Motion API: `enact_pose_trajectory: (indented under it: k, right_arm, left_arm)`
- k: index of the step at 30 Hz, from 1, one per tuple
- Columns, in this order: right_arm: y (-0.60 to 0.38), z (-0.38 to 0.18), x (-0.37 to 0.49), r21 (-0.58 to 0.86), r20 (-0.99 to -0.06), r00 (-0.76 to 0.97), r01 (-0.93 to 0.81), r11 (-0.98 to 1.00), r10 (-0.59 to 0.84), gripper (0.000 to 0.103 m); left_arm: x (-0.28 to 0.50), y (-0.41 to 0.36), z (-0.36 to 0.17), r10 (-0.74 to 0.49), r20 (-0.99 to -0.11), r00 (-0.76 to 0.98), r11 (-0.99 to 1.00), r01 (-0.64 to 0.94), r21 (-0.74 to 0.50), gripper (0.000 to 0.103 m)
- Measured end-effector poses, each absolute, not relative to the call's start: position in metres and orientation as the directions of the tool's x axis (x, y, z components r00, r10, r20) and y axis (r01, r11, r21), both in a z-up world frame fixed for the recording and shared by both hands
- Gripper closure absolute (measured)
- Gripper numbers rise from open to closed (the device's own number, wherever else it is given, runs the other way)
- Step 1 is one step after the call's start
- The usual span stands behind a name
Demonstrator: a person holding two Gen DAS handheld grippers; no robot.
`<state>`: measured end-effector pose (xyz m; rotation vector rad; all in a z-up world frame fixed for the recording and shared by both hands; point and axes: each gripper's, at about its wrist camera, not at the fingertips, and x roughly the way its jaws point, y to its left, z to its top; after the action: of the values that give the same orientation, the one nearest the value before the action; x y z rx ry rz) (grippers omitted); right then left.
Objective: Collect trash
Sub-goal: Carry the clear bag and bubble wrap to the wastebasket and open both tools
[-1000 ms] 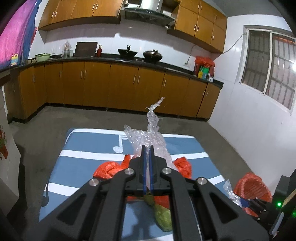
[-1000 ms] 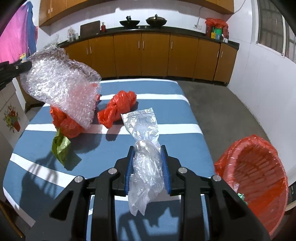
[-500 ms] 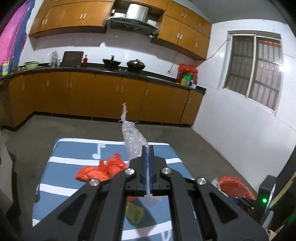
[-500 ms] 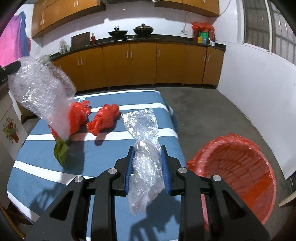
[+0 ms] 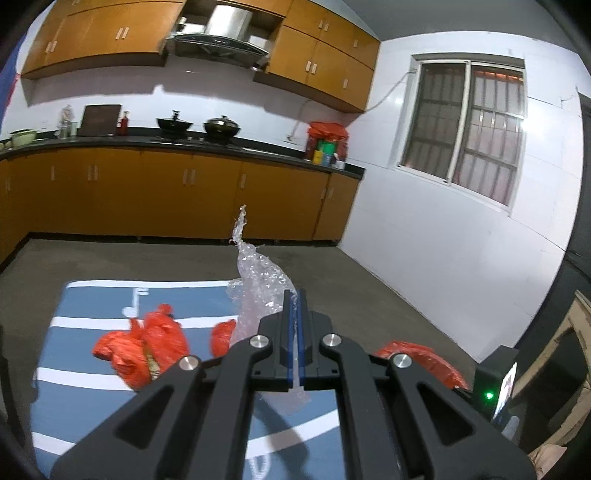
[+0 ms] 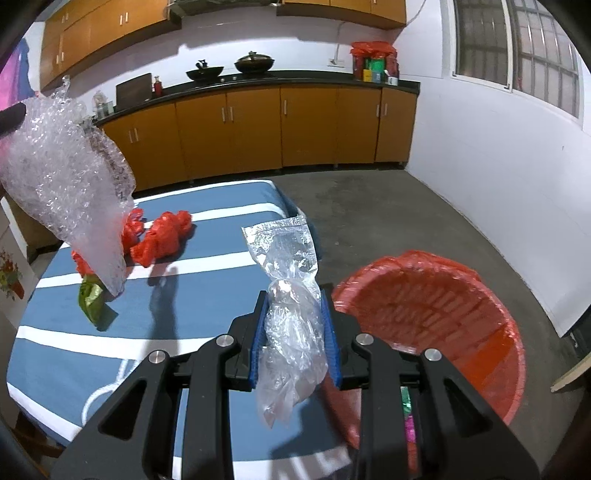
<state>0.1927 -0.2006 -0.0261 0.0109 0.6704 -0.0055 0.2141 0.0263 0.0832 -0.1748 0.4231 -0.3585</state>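
My left fingers (image 5: 294, 325) pinch bubble wrap (image 5: 258, 280) above the tabletop (image 6: 155, 339); my right fingers (image 6: 294, 332) pinch a clear bag (image 6: 288, 295) at its right edge, beside the red bin (image 6: 443, 314).

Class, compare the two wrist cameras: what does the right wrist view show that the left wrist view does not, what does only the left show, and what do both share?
Only the right wrist view shows the right gripper shut on a clear plastic bag, and the green wrapper. Only the left wrist view shows the left gripper from behind and the extractor hood. Both show the bubble wrap clamped in the left gripper, red bags, striped table and red-lined bin.
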Motion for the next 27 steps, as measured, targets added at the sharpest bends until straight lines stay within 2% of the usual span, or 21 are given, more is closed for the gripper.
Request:
enact_pose_trajectory:
  k: [14,27]
  right_arm:
    - [-0.287,-0.024,0.168,0.027,-0.626,0.770,0.184,0.983,-0.126,0.075]
    - [-0.343,-0.017,0.149,0.072,-0.618,0.765,0.283,0.956,-0.180,0.075]
  left_arm:
    - [0.209,-0.080,0.071,-0.566,-0.380,0.731,0.824,0.492,-0.280,0.100]
    - [0.213,-0.160,0.044,-0.666,-0.403,0.628,0.746,0.585,-0.320,0.100]
